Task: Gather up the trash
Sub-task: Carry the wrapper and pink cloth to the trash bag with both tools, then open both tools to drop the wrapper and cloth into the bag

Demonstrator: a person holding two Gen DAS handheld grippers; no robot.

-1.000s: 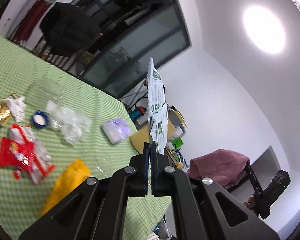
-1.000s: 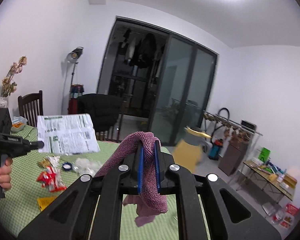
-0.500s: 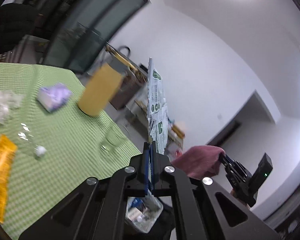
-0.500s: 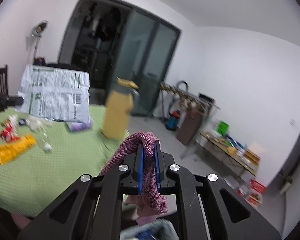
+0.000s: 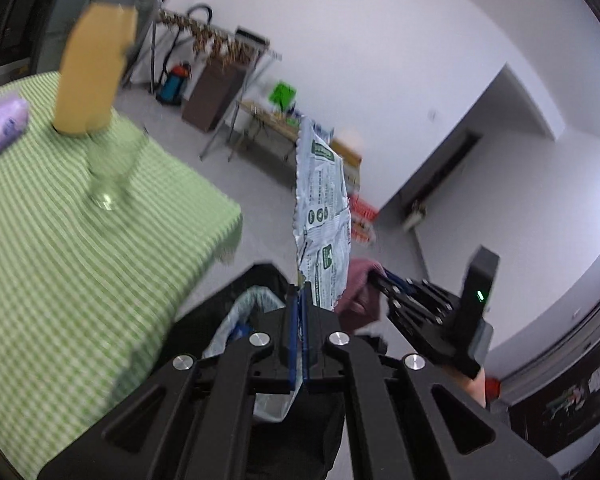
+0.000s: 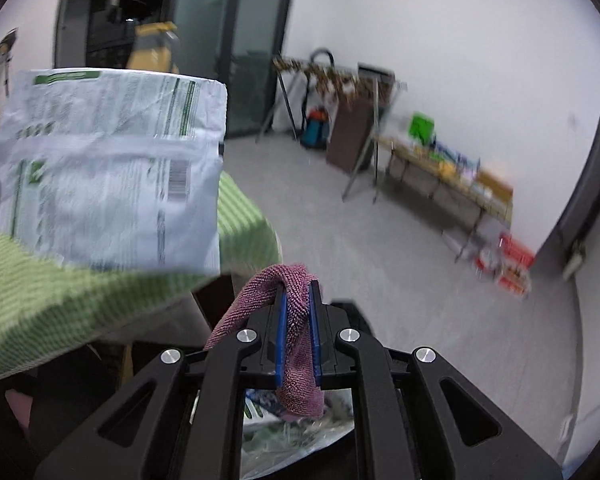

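Note:
My left gripper (image 5: pixel 299 300) is shut on the bottom edge of a white wrapper with green print (image 5: pixel 322 216), which stands up edge-on past the table corner. The same wrapper (image 6: pixel 108 168) fills the left of the right wrist view. My right gripper (image 6: pixel 298 296) is shut on a maroon cloth (image 6: pixel 296 344) that drapes over its fingers; from the left wrist view that cloth (image 5: pixel 358 300) and the right gripper (image 5: pixel 380 280) hang just right of the wrapper. Below both grippers sits a black bin (image 5: pixel 236 300) lined with a clear bag (image 5: pixel 240 320) holding trash (image 6: pixel 296 432).
The table with a green checked cloth (image 5: pixel 60 240) carries a yellow bottle (image 5: pixel 90 68), a clear glass (image 5: pixel 108 176) and a purple tissue pack (image 5: pixel 2 128). Across the grey floor stand a low bench of clutter (image 6: pixel 448 168), a brown cabinet (image 6: pixel 350 136) and a drying rack.
Both grippers swung away from the table's scattered litter, past its corner and downward, carrying the wrapper and the cloth. The lined bin has come into view beneath them.

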